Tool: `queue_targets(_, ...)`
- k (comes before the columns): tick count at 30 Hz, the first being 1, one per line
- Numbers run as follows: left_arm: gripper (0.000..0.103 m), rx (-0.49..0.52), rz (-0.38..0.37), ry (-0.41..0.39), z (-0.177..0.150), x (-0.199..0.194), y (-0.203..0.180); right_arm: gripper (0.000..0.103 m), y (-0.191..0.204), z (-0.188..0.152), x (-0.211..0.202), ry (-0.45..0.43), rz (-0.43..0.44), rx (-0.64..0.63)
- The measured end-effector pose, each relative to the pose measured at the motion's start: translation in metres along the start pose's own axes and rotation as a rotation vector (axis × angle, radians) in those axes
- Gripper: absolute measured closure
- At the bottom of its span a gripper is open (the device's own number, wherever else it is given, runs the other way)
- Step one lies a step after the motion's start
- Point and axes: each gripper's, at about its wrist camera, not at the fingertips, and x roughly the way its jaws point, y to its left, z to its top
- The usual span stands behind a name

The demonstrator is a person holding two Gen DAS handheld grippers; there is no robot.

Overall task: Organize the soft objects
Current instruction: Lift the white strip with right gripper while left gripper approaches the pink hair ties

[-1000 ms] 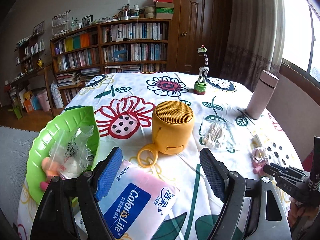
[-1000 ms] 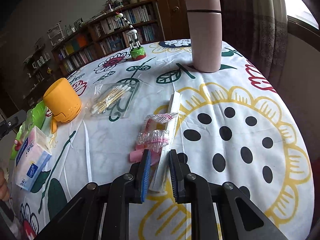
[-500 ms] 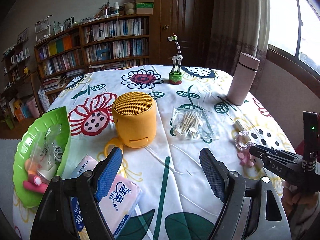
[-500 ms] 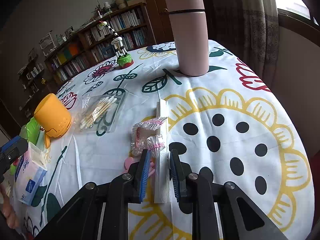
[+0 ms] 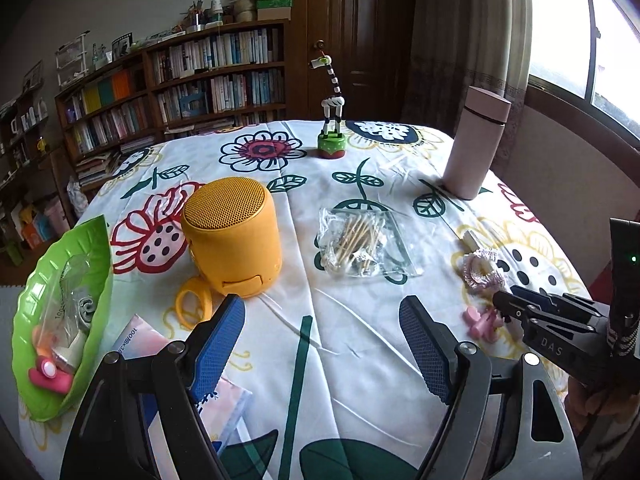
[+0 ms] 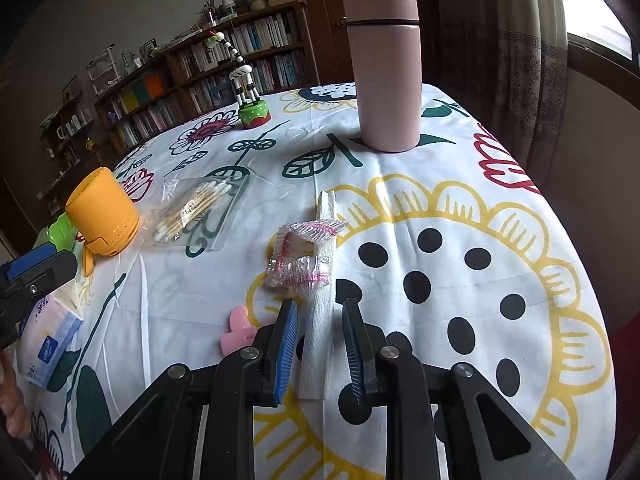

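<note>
My right gripper (image 6: 320, 334) sits low in the right wrist frame, jaws parted around a white folded paper strip (image 6: 319, 320) that lies on the counter (image 6: 460, 208); the pads stand just beside it, not pressing. Just above it at frame centre rests a crinkled pink-edged wrapper (image 6: 298, 258), with a pink foam piece (image 6: 238, 330) to the lower left. My left gripper (image 5: 322, 340) hangs with jaws wide apart and nothing between them, above a tissue pack (image 5: 224, 400) at lower left. The green leaf tray (image 5: 92, 280) at the left edge holds a plastic bag. The yellow speaker (image 5: 232, 236) stands centre-left, the cotton swab bag (image 5: 360, 244) at centre.
</note>
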Motion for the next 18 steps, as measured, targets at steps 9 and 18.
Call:
queue_targets(9, 0.023, 0.062, -0.049, 0.034, 0.009, 0.024, -0.034, 0.084, -0.021, -0.004, -0.010, -0.023, -0.001, 0.066)
queue_targets(18, 0.023, 0.137, -0.091, 0.068, 0.015, 0.048, -0.071, 0.084, -0.026, -0.002, -0.007, -0.020, 0.014, 0.080)
